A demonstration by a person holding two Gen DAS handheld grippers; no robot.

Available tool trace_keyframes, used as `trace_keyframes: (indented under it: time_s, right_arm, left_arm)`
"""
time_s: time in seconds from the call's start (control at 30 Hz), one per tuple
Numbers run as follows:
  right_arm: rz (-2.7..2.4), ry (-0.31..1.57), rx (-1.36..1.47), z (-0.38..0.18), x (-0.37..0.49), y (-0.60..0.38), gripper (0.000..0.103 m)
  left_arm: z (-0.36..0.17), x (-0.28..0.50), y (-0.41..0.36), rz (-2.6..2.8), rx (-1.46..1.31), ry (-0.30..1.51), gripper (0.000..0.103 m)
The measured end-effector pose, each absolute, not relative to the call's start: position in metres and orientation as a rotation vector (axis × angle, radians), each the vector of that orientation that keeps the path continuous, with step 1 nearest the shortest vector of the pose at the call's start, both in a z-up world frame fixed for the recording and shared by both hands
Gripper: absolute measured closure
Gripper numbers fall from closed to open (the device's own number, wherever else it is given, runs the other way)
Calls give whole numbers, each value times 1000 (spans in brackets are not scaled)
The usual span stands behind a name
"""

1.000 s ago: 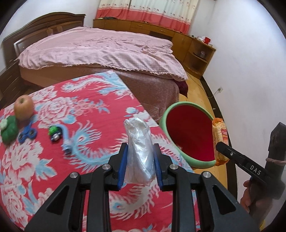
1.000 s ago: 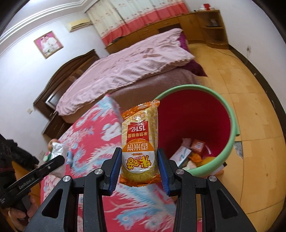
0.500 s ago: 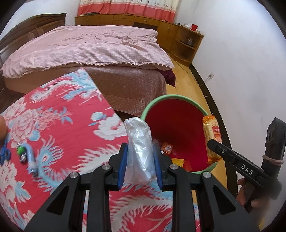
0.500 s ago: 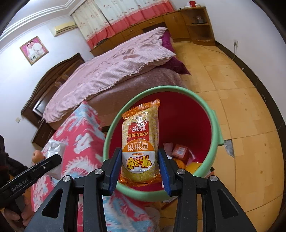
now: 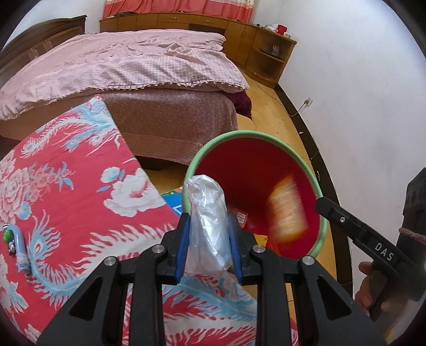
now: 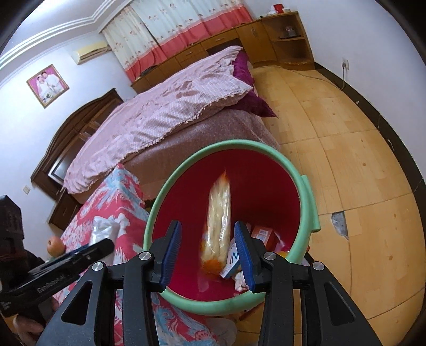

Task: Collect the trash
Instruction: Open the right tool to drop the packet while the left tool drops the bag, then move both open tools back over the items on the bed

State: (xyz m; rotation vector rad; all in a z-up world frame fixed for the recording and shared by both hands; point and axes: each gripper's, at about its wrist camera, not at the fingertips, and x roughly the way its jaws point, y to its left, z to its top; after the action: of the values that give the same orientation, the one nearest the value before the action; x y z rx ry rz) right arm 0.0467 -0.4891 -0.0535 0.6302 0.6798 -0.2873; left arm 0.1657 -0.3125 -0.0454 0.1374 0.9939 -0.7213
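A blurred orange snack packet (image 6: 218,226), clamped a moment ago, is seen falling free between the spread fingers of the right gripper (image 6: 207,252) into the green-rimmed red bin (image 6: 306,202) at centre frame, while a crumpled clear plastic bag (image 5: 209,226) is kept clamped in the left gripper (image 5: 209,250) at the bin's rim, next to be dropped

A: Bed (image 5: 127,64) under a pink checked quilt (image 6: 159,111), dark wooden headboard (image 6: 80,127) at the far end. A purple pillow (image 6: 253,103) sticks out below the quilt's edge.

B: Red tablecloth (image 5: 66,191) with blue and white phoenix print nearest. On it a small blue tube-shaped toy (image 5: 20,247); an apple (image 6: 55,245) at the far side.

A: Wooden cabinets (image 5: 186,22) below a red-banded curtain (image 6: 186,26). Framed photo (image 6: 48,85) and air conditioner (image 6: 89,52) on the wall.

B: Floor (image 6: 346,165) of yellow wood boards.
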Motion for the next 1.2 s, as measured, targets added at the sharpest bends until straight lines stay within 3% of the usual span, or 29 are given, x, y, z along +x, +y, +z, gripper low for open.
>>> trace_keyframes:
  time_s: [0.4,0.6,1.2]
  right_arm:
    - [-314,648,664,-51,40,-498,60]
    - [-315,650,669,-52,40,-497,60]
    - [-285,649,643,-40,33,-475,59]
  left_arm:
    - [-54,159,-341,-794,186,1000,75]
    - [-55,159,-344,-799,190,1003,60]
    - [-35,154,-303,-740,117,976,60]
